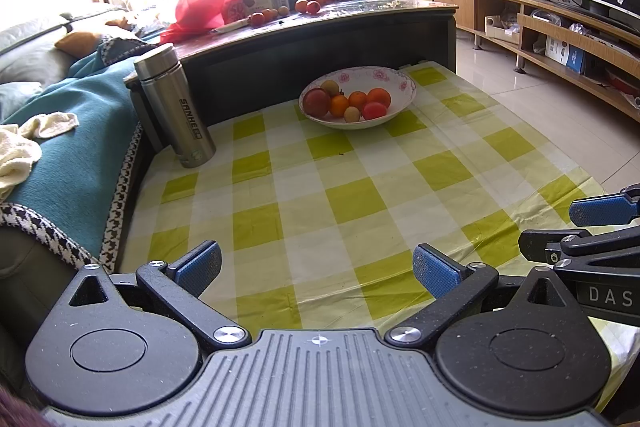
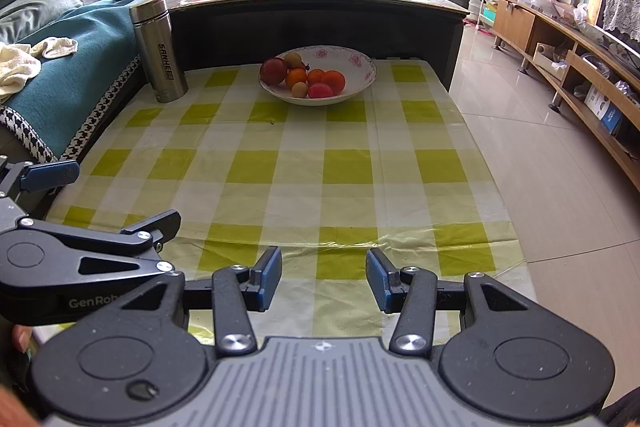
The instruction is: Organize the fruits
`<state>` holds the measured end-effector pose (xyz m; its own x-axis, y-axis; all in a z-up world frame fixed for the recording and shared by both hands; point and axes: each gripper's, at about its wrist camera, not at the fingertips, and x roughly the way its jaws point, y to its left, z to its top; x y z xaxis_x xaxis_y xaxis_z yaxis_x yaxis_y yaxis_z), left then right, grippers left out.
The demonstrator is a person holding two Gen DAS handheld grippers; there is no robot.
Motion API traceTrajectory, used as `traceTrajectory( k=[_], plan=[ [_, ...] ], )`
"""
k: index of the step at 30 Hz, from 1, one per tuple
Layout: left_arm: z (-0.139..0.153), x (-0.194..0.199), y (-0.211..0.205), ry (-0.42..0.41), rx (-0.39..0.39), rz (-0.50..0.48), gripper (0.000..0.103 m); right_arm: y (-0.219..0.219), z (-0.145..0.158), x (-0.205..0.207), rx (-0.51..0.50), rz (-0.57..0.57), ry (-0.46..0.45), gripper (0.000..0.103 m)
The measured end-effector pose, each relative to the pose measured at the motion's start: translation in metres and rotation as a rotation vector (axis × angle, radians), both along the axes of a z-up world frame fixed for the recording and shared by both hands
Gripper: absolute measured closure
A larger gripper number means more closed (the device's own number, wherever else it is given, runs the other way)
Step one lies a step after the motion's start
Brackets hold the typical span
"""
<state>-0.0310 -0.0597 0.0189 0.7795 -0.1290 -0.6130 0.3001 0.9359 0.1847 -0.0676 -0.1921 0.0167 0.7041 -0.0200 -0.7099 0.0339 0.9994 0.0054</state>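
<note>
Fruit bowl at upper centre, both claws empty.

The fruits [image 1: 347, 102] are piled in the bowl [image 1: 400, 83] on the checked counter [image 1: 320, 187]. Left claw [image 1: 316, 269] and right claw [image 2: 324, 277] are held apart. A fingertip [image 2: 20, 339] is seen only in the right view.

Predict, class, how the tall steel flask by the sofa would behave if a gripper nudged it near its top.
The steel flask stands upright, tall on a narrow base, so it would probably tip rather than slide. Its smooth, shiny wall looks slippery for the pads. Once down, its round body would likely roll on the checked tablecloth.
</note>
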Motion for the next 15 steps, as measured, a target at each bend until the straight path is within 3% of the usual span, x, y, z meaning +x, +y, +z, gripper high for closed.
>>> traceTrajectory(
  k=[15],
  plan=[
    [0.0009,-0.0025,0.0011,-0.038,0.001,0.007,0.0,-0.0008,-0.0031,-0.0004,0.002,-0.002,-0.002,0.051]
  ],
)
